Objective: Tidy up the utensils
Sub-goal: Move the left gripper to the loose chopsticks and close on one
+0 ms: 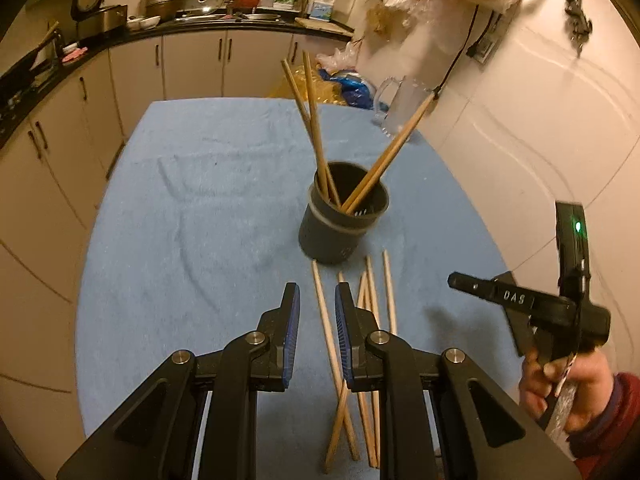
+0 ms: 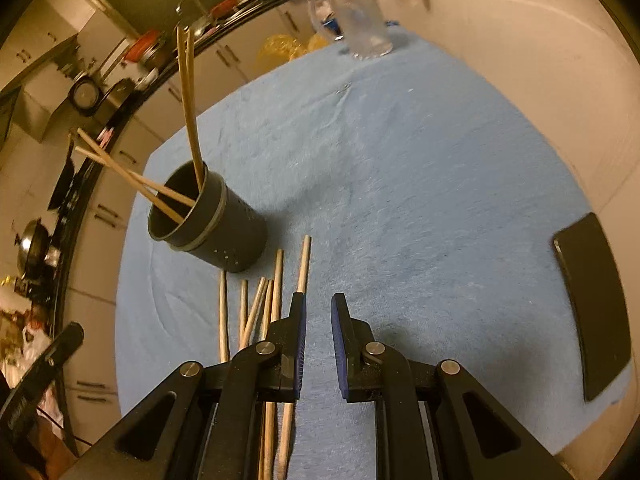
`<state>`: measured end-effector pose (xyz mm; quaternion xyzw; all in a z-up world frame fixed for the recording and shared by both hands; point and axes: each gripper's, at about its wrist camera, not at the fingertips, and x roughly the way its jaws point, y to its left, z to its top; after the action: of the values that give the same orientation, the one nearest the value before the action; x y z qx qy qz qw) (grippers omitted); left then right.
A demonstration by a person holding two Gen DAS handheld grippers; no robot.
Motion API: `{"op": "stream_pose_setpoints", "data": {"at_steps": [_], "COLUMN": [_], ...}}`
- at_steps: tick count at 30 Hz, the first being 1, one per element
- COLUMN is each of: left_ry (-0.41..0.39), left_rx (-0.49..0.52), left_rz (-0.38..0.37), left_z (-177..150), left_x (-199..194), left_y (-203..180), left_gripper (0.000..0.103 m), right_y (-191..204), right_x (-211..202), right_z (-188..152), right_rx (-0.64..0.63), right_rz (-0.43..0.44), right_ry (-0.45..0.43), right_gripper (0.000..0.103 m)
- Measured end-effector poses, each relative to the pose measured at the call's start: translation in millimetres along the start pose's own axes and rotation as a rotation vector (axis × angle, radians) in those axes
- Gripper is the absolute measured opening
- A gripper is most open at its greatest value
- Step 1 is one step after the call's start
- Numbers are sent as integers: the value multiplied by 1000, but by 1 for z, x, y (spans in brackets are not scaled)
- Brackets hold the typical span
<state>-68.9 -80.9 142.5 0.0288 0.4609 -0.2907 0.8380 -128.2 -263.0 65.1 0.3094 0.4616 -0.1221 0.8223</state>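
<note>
Chopsticks lie loose on the blue towel that covers the counter, fanned out just in front of a dark round holder and crossing one another at their near ends; how many there are is hard to count, since the near ends vanish under the tool bodies in both views. Four more chopsticks stand in the holder, two leaning one way and two the other (in the left wrist view the pair on the right overlaps a clear glass mug behind it). The left tongs hang above the loose sticks with a narrow gap between the blue pads and nothing clamped; one stick runs under that gap, and whether the pads touch it cannot be told. The right tongs are likewise slightly apart and empty, over bare towel just right of the pile, with one stick passing behind the left finger. The right tool also shows at the edge of the left view, gripped by a hand in a red sleeve, its tips blurred. A dark flat object lies at the towel's right edge, cut off by the lens rim.
</note>
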Motion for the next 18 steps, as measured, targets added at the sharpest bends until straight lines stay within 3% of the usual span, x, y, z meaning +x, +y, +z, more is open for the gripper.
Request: {"op": "stream_pose_setpoints", "data": {"at_steps": [12, 18], "left_ry": [76, 71], "left_rx": [-118, -84], "left_rz": [129, 116], "left_z": [-45, -47], "left_x": [-4, -5], "left_y": [-10, 2], "left_gripper": [17, 17], "right_y": [-3, 10], "right_x": [55, 73], "right_z": [-1, 0], "right_rx": [-84, -97], "right_rz": [100, 83], "right_ry": [167, 176], "right_gripper": [14, 14]}}
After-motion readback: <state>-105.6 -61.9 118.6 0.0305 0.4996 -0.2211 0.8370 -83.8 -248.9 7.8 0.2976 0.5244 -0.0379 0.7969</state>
